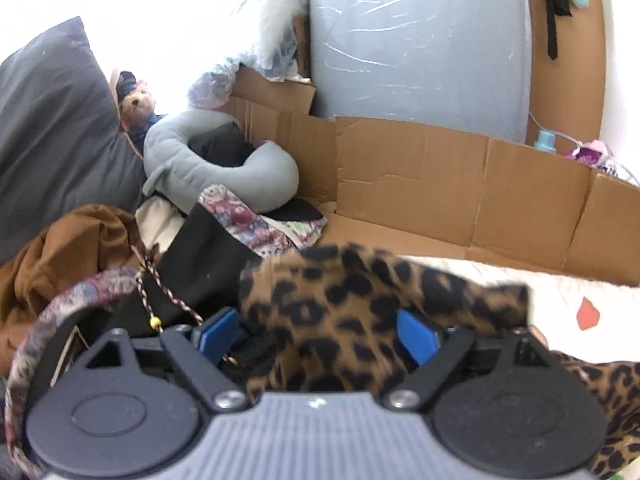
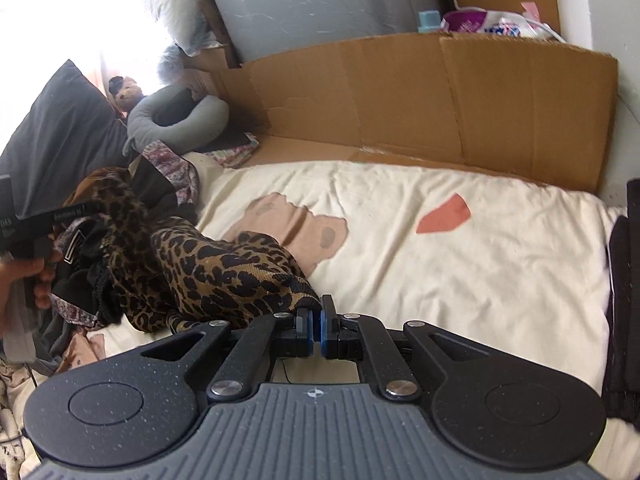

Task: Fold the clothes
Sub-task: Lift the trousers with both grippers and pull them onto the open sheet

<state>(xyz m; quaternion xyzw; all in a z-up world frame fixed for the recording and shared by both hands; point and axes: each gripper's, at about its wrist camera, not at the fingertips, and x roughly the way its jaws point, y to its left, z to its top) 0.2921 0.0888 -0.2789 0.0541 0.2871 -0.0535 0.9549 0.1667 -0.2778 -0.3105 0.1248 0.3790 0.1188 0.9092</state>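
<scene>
A leopard-print garment [image 2: 224,268] lies stretched from the clothes pile onto the cream bedspread [image 2: 460,264]. My right gripper [image 2: 316,312] is shut on its near corner, blue pads pressed together over the hem. In the left wrist view the same leopard-print garment [image 1: 340,312] bunches up between and over my left gripper [image 1: 316,336], whose blue pads [image 1: 218,336] stand wide apart, open. A hand [image 2: 36,276] holds the left gripper's body at the left edge of the right wrist view, with its fingertips hidden behind cloth.
A pile of clothes sits at the left: brown fabric [image 1: 60,256], a black piece [image 1: 200,264], floral cloth [image 1: 248,220]. Behind are a grey neck pillow [image 1: 192,160], a teddy bear [image 1: 136,100], a dark pillow [image 1: 52,120] and a cardboard wall [image 2: 440,92].
</scene>
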